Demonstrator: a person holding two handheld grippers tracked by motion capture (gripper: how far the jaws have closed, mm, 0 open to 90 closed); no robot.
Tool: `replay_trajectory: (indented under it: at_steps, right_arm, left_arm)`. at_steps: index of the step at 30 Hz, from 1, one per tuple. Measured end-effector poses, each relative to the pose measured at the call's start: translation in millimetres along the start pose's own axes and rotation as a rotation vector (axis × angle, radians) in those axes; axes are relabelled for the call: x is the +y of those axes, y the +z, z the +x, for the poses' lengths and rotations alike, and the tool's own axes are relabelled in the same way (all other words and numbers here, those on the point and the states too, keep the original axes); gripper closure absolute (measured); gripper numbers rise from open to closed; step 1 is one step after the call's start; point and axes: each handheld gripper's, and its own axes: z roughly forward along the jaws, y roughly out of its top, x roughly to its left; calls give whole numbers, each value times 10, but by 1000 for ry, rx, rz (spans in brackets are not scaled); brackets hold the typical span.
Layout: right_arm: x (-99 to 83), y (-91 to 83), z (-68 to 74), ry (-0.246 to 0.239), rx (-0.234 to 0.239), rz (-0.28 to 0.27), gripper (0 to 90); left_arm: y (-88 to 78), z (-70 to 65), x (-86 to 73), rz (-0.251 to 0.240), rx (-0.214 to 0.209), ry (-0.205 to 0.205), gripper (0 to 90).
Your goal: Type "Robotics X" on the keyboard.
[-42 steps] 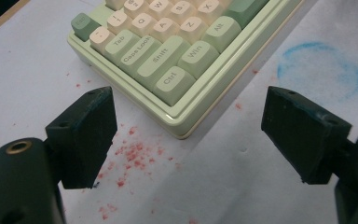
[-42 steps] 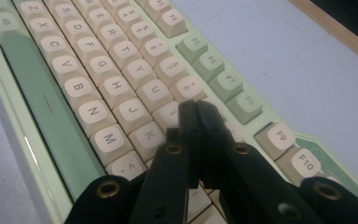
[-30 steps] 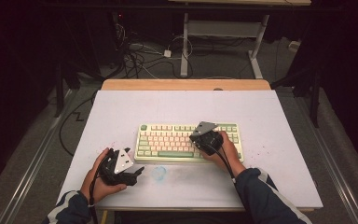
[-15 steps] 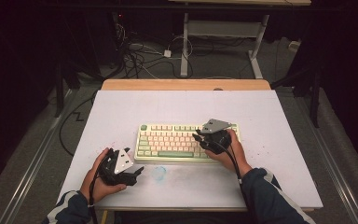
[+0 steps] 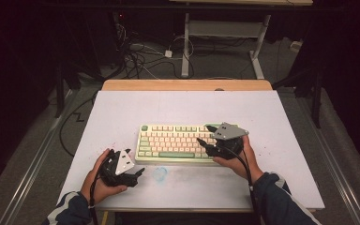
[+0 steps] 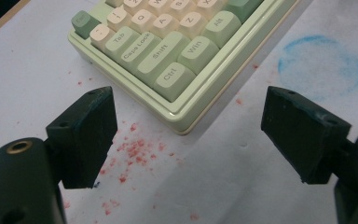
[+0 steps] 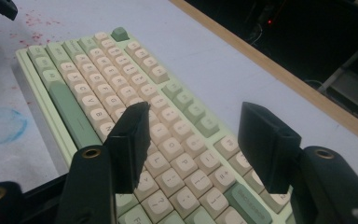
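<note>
A pale green keyboard [image 5: 178, 143] with cream keys lies across the middle of the white table top [image 5: 187, 108]. My right gripper [image 5: 204, 134] hovers over the keyboard's right end, pointing left. In the right gripper view its jaws [image 7: 193, 135] stand apart above the keys [image 7: 98, 88]; they have just been opening, with nothing between them. My left gripper [image 5: 138, 173] rests on the table in front of the keyboard's left corner. It is open [image 6: 191, 135], and its own view faces the Ctrl-key corner [image 6: 168, 56] from a short distance.
A blue ring stain [image 5: 159, 174] marks the table in front of the keyboard, between the two hands. Red specks [image 6: 130, 149] dot the surface near the left gripper. A wooden strip [image 5: 187, 85] runs along the far table edge, with cables [image 5: 136, 56] on the floor beyond.
My right gripper has lifted and moved right along the keyboard towards its right end, and its jaws have spread apart. The left hand and gripper have stayed where they were.
</note>
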Motion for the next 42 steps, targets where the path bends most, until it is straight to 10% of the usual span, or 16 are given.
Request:
replay_trajectory:
  at_steps: [28,42]
  right_arm:
    - [-482,-643,45,18,-150,-49,257]
    - [-810,-805,99,15,-163,5,256]
  left_arm:
    - [1,-13,24,-5,13,-14,193]
    - [-58,-9,150,-33,-19,-62,397]
